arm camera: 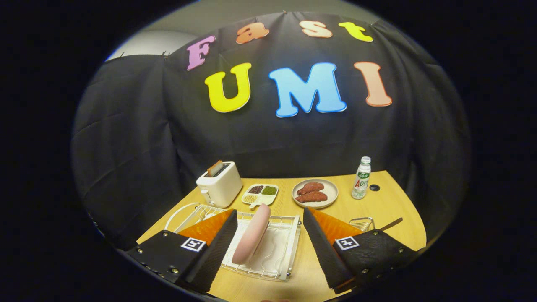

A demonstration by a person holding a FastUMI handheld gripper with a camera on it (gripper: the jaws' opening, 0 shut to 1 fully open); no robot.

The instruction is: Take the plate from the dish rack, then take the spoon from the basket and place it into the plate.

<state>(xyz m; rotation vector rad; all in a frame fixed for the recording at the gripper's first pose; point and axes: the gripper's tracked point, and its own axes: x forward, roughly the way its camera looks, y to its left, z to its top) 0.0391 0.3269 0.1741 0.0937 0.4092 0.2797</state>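
A pink plate [252, 237] stands on edge in the white wire dish rack [281, 251] on the wooden table. It lies between my two fingers, closer to the left one. My gripper [268, 241] is open, hovering above the rack, and touches nothing. A small wire basket [362, 223] sits behind the right finger, with a dark spoon handle [391, 224] sticking out of it to the right. The spoon's bowl is hidden by the finger.
At the back of the table stand a white toaster [220, 184] with a slice in it, a divided dish of beans [260, 193], a beige plate with reddish food [315, 193] and a small bottle [361, 178]. A dark hole [374, 188] is beside the bottle.
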